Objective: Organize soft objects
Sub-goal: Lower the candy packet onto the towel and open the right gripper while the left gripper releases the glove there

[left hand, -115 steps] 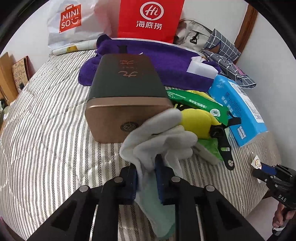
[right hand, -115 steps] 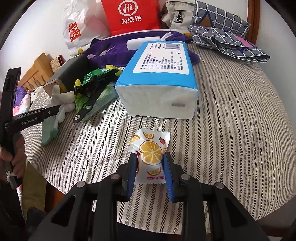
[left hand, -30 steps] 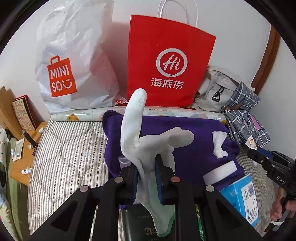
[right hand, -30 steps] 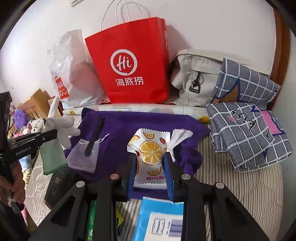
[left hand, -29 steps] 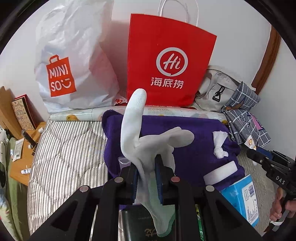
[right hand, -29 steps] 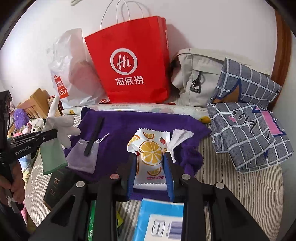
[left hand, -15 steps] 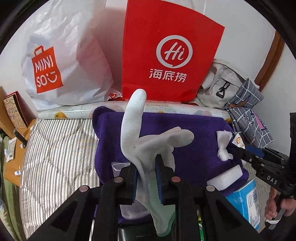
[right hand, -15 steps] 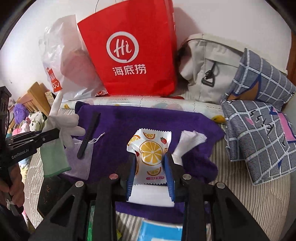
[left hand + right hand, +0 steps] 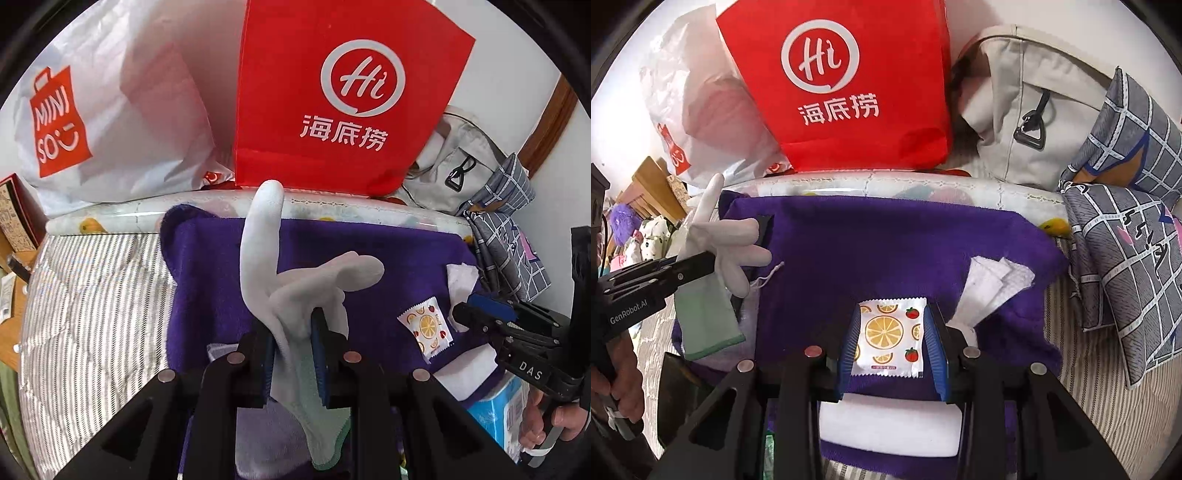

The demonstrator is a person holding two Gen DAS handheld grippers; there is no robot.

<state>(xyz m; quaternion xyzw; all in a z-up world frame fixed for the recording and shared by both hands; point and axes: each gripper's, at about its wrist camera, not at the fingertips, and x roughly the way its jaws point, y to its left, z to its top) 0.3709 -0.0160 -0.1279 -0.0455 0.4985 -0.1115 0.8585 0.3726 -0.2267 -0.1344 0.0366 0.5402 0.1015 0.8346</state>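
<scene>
Releasing on the R side: right gripper (image 9: 892, 341) fingers are opening, orange-print sachet (image 9: 891, 336) lies flat betw them on the purple towel (image 9: 886, 240), gaps showing both sides so pads look clear of it; white tissue (image 9: 991, 286) just beside, white foam block (image 9: 888, 424) just under the fingertips at towel's near edge.

Left gripper (image 9: 293, 354) nearly closed, pinching the white glove (image 9: 291, 280) at the palm/wrist; glove fingers stick up, green cuff hangs below the pads; glove is in the air over the towel, not touching it afaict.

Handling, my guess: glove = light, limp knit, won't hold shape, will flop on release; present mid-palm grip seems fine, a cuff-edge grip could slide out. Sachet = thin, light, slick film, prob crinkly; take it across the flat body, not the sawtooth edge; easy to nudge on the pile.

Bkgd: red paper bag (image 9: 846, 81), white Miniso bag (image 9: 92, 110), grey backpack (image 9: 1027, 110) behind the towel; striped bed (image 9: 85, 314) under it all; blue tissue pack (image 9: 498, 410) by the person's right hand.
</scene>
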